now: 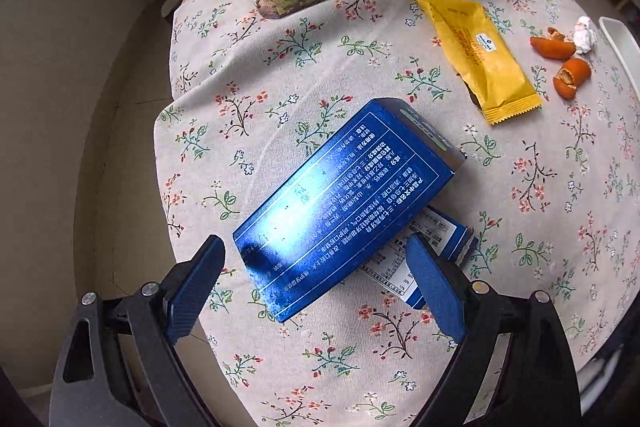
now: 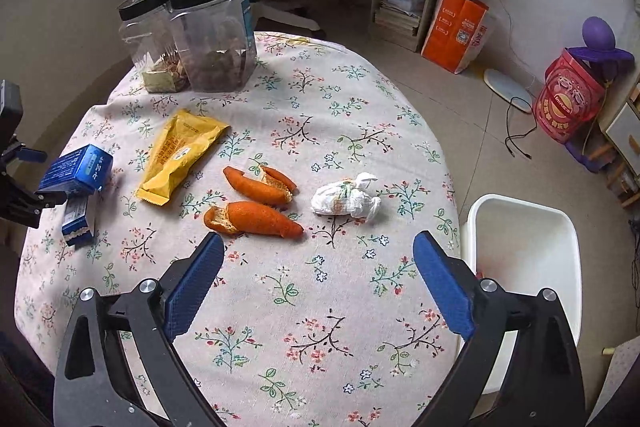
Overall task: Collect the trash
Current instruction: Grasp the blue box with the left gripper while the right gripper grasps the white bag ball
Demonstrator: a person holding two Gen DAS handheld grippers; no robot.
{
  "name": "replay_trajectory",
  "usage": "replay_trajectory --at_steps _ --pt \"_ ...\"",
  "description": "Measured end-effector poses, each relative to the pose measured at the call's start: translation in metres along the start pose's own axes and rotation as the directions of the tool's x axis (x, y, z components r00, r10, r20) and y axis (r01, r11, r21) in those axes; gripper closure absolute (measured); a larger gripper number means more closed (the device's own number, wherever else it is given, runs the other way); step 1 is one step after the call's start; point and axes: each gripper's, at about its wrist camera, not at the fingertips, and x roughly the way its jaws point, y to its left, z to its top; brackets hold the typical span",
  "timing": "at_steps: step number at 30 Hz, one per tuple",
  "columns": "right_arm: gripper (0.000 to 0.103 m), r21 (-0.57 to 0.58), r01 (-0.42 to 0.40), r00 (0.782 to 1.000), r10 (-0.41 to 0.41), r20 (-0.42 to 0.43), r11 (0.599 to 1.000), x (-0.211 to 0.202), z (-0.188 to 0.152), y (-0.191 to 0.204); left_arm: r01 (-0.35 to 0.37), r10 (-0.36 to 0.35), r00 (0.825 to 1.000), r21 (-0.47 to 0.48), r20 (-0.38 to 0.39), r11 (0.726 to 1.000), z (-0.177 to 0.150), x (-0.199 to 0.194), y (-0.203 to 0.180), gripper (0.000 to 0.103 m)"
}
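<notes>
Both grippers, left and right, are hovering with jaws wide and empty over the floral-clothed bench, a white bin standing on the tiled floor just beside it.

Glossy dark-blue cardboard box, lying between the left claw's fingers: white Chinese print in ruled panels, seen upside down, too small to read. Smaller blue-and-white carton by that claw's right finger: white label, illegible. Yellow foil snack wrapper, beyond box: small dark logo, orange print, unreadable. Orange paper bag, on floor far past right claw: white text & QR code, illegible.
</notes>
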Motion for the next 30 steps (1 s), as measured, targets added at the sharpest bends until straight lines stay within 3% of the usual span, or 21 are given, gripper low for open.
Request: replay_trajectory --at_steps 7,13,18,23,30 --pt "0.011 0.023 -0.032 0.997 0.034 -0.067 0.999 0.017 -0.002 0.000 0.017 -0.019 0.999 0.049 0.032 0.999 0.001 0.004 -0.009 0.014" --pt "0.011 0.158 -0.069 0.992 0.085 -0.097 0.985 0.033 0.003 -0.018 0.018 -0.020 1.000 0.048 0.022 0.999 0.007 0.013 -0.014 0.014" --pt "0.011 0.277 -0.003 0.996 0.028 -0.086 0.961 0.049 0.008 -0.039 0.052 -0.051 0.998 -0.001 0.034 0.999 0.011 0.015 -0.007 0.016" --pt "0.013 0.341 -0.001 0.997 0.028 -0.074 0.940 0.065 0.010 -0.044 0.056 -0.054 0.998 -0.058 0.030 0.997 0.016 0.019 0.004 0.031" --pt "0.030 0.352 0.005 0.996 0.027 -0.087 0.936 0.084 0.014 -0.039 0.103 -0.097 0.994 -0.100 0.059 0.990 0.020 0.014 0.007 0.043"
